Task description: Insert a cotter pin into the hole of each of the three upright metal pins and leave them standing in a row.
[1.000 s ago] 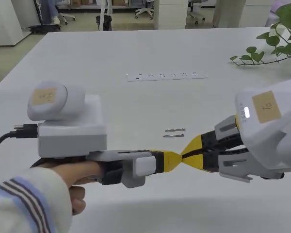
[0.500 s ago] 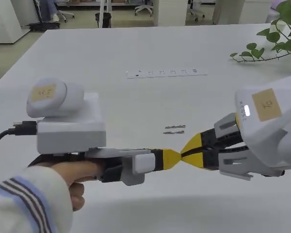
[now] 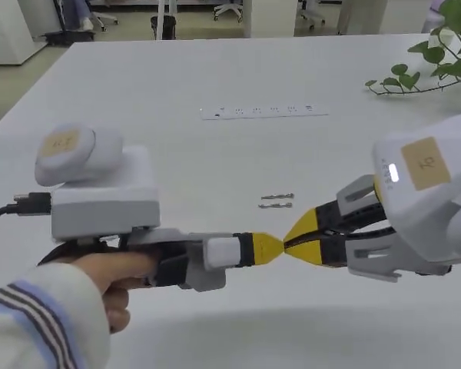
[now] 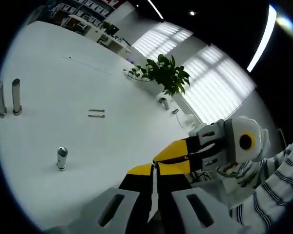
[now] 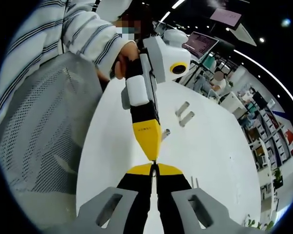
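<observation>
Meeting tip to tip over the table's (image 3: 215, 77) near edge, left gripper (image 3: 278, 247) and right gripper (image 3: 289, 245) had jaws clenched; two cotter pins (image 3: 277, 201) lay beyond.

Over the near part of the broad white table (image 3: 215, 69), the grey-and-white left gripper (image 3: 272, 247) reaches in from the left edge, held by a hand (image 3: 111, 280) in a blue-striped white sleeve (image 3: 38, 327). The white right gripper (image 3: 293, 244) comes from the right edge. Both have their jaws pressed together, and their yellow tips meet point to point. Just beyond them two small silvery metal cotter pins (image 3: 277, 197) lie side by side. A flat white power strip (image 3: 263, 112) lies nearer the far edge, and a green leafy plant (image 3: 438, 46) sits at the far right corner.
</observation>
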Action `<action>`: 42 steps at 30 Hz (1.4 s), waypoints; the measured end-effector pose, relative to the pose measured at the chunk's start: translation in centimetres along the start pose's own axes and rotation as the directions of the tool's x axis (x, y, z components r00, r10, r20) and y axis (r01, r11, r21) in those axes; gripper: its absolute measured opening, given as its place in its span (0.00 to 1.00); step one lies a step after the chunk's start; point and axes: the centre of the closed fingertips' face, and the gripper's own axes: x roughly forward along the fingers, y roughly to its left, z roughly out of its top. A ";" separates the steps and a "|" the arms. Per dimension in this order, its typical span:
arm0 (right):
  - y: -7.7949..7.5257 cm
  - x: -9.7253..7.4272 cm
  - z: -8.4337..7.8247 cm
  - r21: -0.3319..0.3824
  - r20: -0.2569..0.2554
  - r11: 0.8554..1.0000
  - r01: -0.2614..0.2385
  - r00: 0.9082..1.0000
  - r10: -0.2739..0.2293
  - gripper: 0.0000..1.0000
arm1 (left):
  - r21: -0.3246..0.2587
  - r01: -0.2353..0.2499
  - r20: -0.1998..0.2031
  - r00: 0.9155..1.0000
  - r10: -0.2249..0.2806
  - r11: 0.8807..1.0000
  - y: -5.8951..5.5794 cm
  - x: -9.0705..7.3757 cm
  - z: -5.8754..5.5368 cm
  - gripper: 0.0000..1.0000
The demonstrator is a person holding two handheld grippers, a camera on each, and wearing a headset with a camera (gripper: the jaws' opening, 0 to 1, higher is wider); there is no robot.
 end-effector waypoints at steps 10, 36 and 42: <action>0.6 0.4 -0.1 -0.020 -0.016 1.000 -0.020 1.000 0.019 0.08 | -0.030 0.013 0.004 1.000 -0.013 0.999 0.0 -0.3 -0.2 0.00; 3.1 0.1 -0.5 0.374 0.163 0.896 -0.240 0.968 0.191 0.19 | 0.400 0.095 -0.126 0.991 -0.048 0.912 -1.3 -1.2 -2.1 0.00; 4.0 0.1 0.0 0.420 0.214 0.854 -0.306 0.948 0.235 0.17 | 0.555 0.173 -0.177 0.980 -0.088 0.814 -2.2 -1.7 -2.7 0.00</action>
